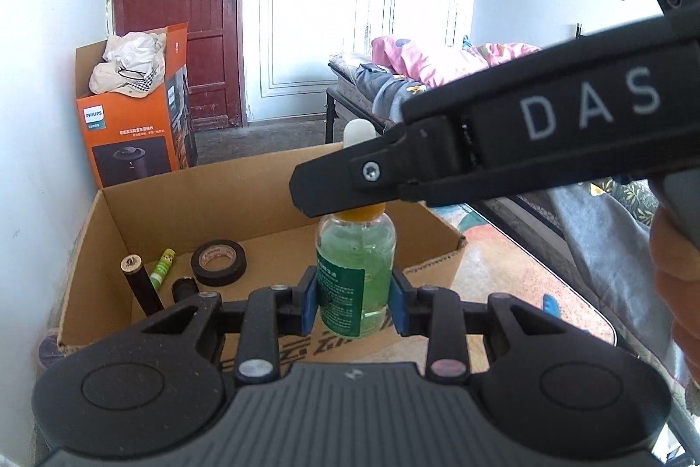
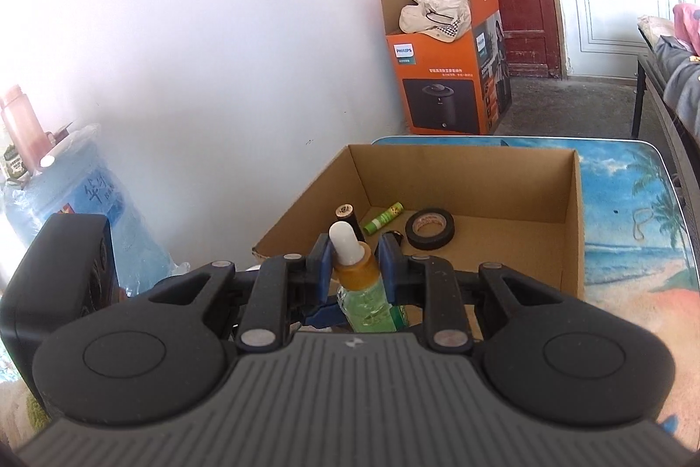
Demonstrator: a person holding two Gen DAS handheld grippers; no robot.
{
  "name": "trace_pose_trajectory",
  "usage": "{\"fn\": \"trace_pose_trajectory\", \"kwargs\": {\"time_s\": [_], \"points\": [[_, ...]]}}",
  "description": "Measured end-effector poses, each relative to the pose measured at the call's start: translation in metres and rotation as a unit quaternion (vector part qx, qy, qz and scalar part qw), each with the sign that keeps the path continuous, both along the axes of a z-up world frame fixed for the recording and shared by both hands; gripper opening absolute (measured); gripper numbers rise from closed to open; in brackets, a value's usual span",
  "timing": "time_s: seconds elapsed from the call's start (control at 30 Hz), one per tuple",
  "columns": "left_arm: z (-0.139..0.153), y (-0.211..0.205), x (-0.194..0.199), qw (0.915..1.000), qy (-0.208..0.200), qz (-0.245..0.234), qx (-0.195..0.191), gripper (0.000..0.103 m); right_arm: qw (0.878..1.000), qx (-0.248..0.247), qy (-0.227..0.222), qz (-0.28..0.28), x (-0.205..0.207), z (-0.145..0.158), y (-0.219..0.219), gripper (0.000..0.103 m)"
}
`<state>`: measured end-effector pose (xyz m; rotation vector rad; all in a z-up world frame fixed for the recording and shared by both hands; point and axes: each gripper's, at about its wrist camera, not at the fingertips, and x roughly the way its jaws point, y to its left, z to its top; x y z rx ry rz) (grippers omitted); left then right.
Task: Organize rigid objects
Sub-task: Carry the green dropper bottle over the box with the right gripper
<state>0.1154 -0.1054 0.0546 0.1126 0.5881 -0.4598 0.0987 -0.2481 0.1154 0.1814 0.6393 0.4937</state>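
Note:
A clear dropper bottle [image 1: 355,248] of green liquid, with an orange collar and a white rubber bulb, hangs upright over the near edge of an open cardboard box [image 1: 175,204]. My left gripper [image 1: 354,300] is shut on the bottle's body, its blue pads pressing on both sides. My right gripper [image 1: 337,182] reaches in from the right and hides the collar. In the right wrist view, the right gripper [image 2: 353,265] is shut on the orange collar of the bottle [image 2: 363,305]. The box [image 2: 459,178] holds a black tape roll [image 2: 429,229], a green tube [image 2: 384,219] and a black cylinder [image 2: 348,217].
The box sits on a table with a beach print [image 2: 634,226]. An orange Philips carton [image 2: 442,73] with cloth in it stands by the red door. A blue water jug [image 2: 78,195] is at the left wall. A bed with bedding [image 1: 437,64] stands at the right.

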Motion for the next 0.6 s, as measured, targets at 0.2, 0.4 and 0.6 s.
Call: {"fn": "trace_pose_trajectory", "kwargs": {"time_s": [0.2, 0.4, 0.6], "points": [[0.009, 0.0, 0.043, 0.9997, 0.025, 0.0, -0.001, 0.033, 1.0, -0.009, 0.009, 0.011, 0.043, 0.015, 0.002, 0.021], [0.005, -0.002, 0.096, 0.9965, 0.082, 0.011, -0.009, 0.033, 0.999, -0.003, 0.042, 0.017, 0.1, 0.011, -0.006, 0.021], [-0.01, -0.005, 0.145, 0.9905, 0.134, 0.032, -0.008, 0.033, 0.996, 0.006, 0.088, 0.02, 0.163, -0.012, -0.016, 0.021]]}}
